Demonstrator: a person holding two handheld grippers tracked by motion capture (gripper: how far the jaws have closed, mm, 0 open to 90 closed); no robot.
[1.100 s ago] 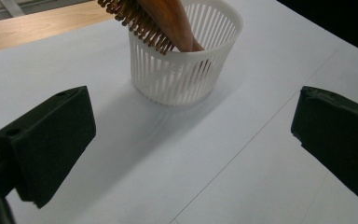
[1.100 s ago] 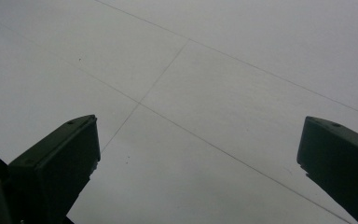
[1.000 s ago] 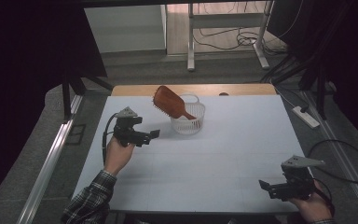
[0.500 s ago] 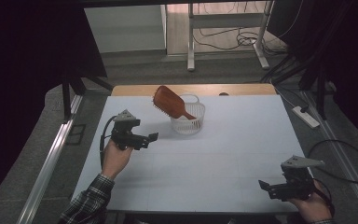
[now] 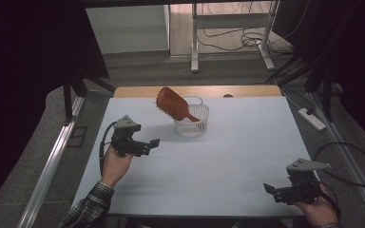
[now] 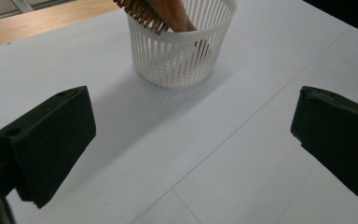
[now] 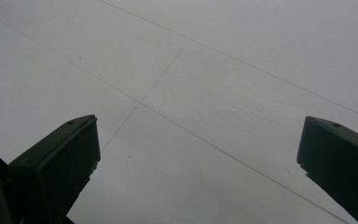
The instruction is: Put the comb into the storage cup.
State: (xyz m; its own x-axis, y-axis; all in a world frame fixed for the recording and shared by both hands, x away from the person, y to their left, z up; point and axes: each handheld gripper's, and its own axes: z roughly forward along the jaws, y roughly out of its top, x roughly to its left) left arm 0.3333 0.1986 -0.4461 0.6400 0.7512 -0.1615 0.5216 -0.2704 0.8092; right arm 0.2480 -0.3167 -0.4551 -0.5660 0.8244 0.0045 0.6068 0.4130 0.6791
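The left gripper's (image 5: 145, 145) jaws stand wide apart with nothing between them; in the left gripper view (image 6: 191, 154) only bare table shows in the gap. They point toward the basket (image 6: 182, 51), which stands near but apart from them, farther up the table (image 5: 228, 161). The right gripper's (image 5: 278, 192) jaws are also spread and empty, aimed down at the plain white surface in its own view (image 7: 196, 172), close to the near right corner and well apart from everything else.

The brush (image 5: 173, 104) sits in the basket (image 5: 191, 124) with its handle down inside and its head sticking out over the rim, tilted toward the left and back. In the left gripper view its bristles (image 6: 140, 14) overhang the basket's rim on the near side.

By the look of it, the putting-away is done: the brush rests in the basket, neither hand holds anything, and nothing else lies loose on the table. What may remain is only drawing the left hand (image 5: 116, 164) back to rest, unless the brush is meant to come out again, in which case the left gripper is the one placed for it.
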